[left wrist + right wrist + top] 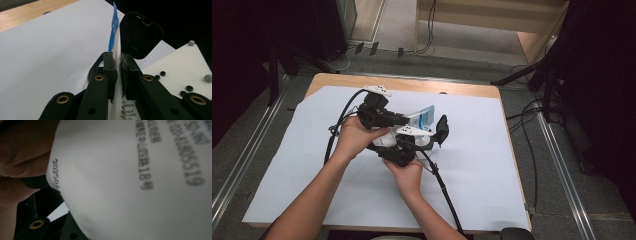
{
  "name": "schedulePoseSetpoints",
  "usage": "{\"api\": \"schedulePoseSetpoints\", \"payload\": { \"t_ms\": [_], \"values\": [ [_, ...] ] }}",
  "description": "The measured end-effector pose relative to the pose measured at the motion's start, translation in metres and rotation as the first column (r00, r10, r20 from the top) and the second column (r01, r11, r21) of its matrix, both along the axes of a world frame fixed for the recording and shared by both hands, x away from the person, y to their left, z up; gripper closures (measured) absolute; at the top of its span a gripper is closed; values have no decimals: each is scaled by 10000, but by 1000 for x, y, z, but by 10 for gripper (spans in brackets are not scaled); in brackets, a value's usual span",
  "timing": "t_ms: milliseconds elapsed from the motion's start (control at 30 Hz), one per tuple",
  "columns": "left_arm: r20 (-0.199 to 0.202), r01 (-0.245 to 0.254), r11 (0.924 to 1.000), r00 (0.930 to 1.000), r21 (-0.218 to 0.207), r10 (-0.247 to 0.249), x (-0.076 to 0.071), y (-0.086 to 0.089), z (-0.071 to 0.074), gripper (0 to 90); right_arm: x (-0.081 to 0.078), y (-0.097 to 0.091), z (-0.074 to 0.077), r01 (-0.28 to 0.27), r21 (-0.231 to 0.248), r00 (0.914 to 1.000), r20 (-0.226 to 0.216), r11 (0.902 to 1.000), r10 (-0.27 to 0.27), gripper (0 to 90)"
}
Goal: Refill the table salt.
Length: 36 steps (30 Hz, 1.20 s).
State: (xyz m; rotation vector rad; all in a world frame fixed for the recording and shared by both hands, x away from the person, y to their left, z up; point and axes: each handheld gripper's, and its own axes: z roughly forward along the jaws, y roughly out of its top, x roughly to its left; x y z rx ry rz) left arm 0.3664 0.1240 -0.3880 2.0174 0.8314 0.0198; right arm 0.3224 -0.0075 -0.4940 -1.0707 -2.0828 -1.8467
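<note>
left gripper [119, 75] jaws nearly together, pinching the thin edge of a white packet [117, 45] with a blue top; packet stands up between the pads. right gripper [437, 132]: the right gripper view sits flat against the packet's white face [130, 182], own jaws not visible there, so cannot tell whether it grips the packet or stands just beside it. in the high view one black jaw sticks out to the right past the packet [422, 119].

packet is held up off the white sheet [477, 165] over the middle of the wooden table [412, 84], both hands close together around it.

progress, as a guess: packet picked up and secured on the left side; looks unopened, blue top intact, so any tearing or pulling apart is yet to come.

writing: black printed date code starting "2025", then cut off; larger print reads "18" with a character after it, other digits blurred, maybe "805519". no brand legible.
</note>
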Motion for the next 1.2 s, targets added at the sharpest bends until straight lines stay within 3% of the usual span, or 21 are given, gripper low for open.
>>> {"api": "schedulePoseSetpoints", "payload": {
  "t_ms": [1200],
  "values": [
    [1,36,10000,10000,-31,-36,0,0,0,841,0,0,1,36,111,10000,-53,9999,-35,662]
  ]
}}
